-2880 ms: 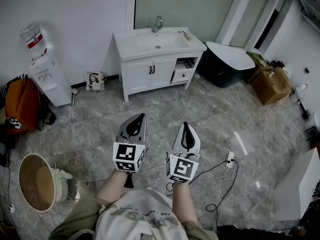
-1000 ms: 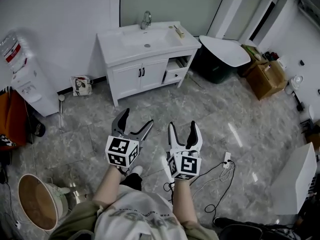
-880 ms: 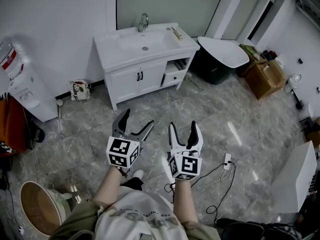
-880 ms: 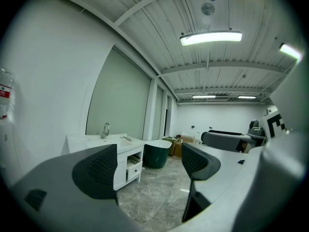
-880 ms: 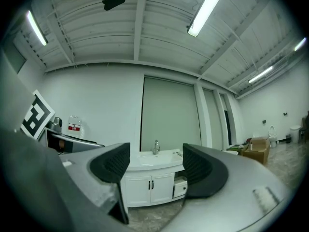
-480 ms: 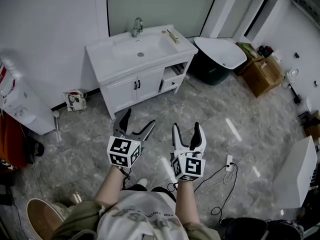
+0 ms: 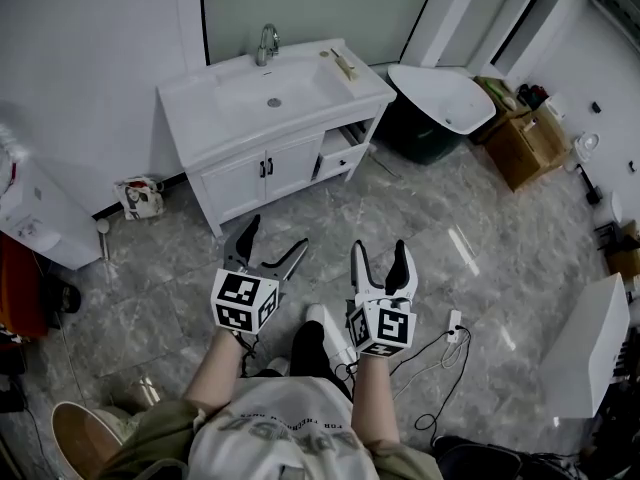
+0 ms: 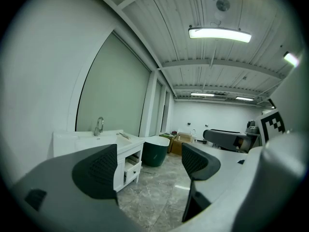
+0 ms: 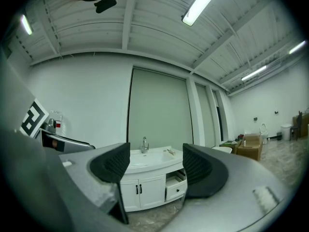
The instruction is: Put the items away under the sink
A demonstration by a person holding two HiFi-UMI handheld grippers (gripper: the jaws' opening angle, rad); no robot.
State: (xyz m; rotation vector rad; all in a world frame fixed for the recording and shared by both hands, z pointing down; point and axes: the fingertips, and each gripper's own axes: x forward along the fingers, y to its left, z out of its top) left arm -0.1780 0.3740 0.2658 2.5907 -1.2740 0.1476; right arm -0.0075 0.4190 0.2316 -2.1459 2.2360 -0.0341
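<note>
A white sink vanity (image 7: 232,103) with a chrome faucet (image 7: 266,43) stands against the far wall. Its two cabinet doors (image 7: 250,175) are closed, and a small drawer (image 7: 342,152) at its right side sticks out. A thin pale item (image 7: 343,63) lies on the countertop's right end. My left gripper (image 7: 274,240) and right gripper (image 7: 379,253) are held side by side over the floor, short of the vanity, both open and empty. The vanity (image 9: 149,175) shows between the right gripper's jaws (image 9: 157,166). In the left gripper view (image 8: 149,166) the vanity (image 8: 87,140) sits at the left.
A dark green tub (image 7: 432,108) with a white rim stands right of the vanity, with a cardboard box (image 7: 530,143) beyond it. A water dispenser (image 7: 35,218) and a small bag (image 7: 138,196) are at the left. A power strip with cable (image 7: 455,323) lies on the floor.
Both grippers went from shut to open. The person has walked closer to the vanity, which now looks nearer and larger; a shoe shows between the arms.
</note>
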